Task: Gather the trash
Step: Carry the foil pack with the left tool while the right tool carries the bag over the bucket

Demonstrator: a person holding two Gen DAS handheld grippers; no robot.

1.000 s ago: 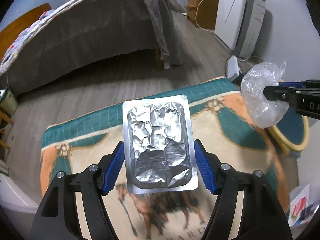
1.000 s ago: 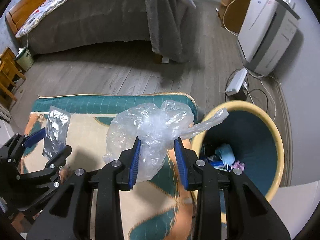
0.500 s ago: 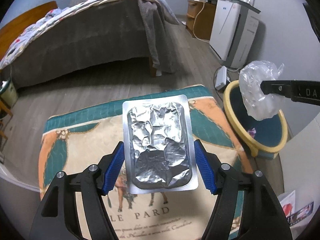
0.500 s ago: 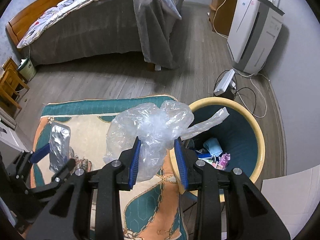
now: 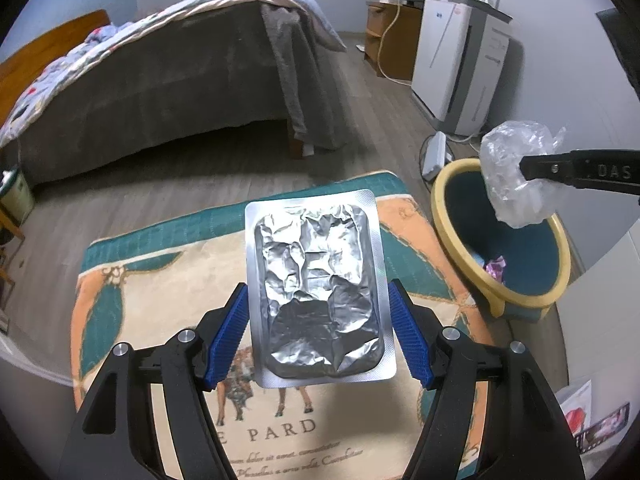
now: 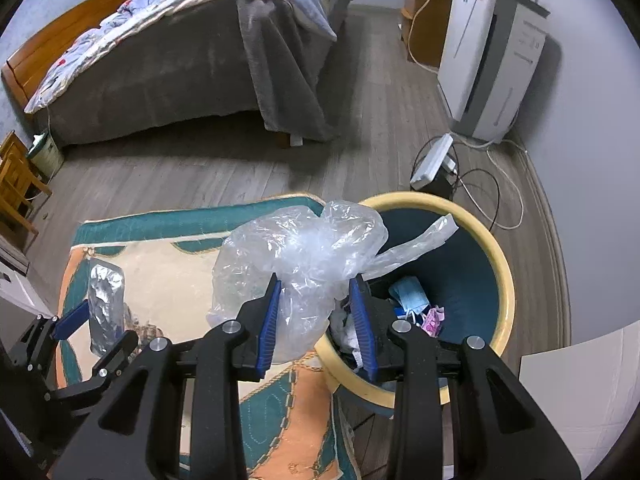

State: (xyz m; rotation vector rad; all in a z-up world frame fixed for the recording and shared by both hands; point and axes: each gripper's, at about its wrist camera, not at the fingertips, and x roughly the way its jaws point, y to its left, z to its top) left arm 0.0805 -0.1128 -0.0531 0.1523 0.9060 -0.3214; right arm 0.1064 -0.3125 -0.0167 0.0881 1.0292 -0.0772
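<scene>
My left gripper [image 5: 318, 304] is shut on a crumpled silver foil blister pack [image 5: 318, 284] and holds it upright above the patterned rug [image 5: 160, 280]. The pack also shows in the right wrist view [image 6: 105, 304]. My right gripper [image 6: 316, 300] is shut on a crumpled clear plastic bag [image 6: 304, 256], held over the near left rim of the yellow-rimmed teal trash bin [image 6: 496, 256]. The bin holds several bits of trash [image 6: 412, 300]. In the left wrist view the bag [image 5: 512, 176] hangs above the bin [image 5: 444, 208].
A bed [image 6: 180, 80] with a grey blanket stands beyond the rug. A white appliance [image 6: 488, 56], a power strip [image 6: 432, 160] and loose cables [image 6: 492, 196] lie behind the bin. A wooden cabinet [image 5: 392, 40] stands farther back.
Both grippers have risen and moved right with their loads. The plastic bag has gone from beside the bin to over its rim.
</scene>
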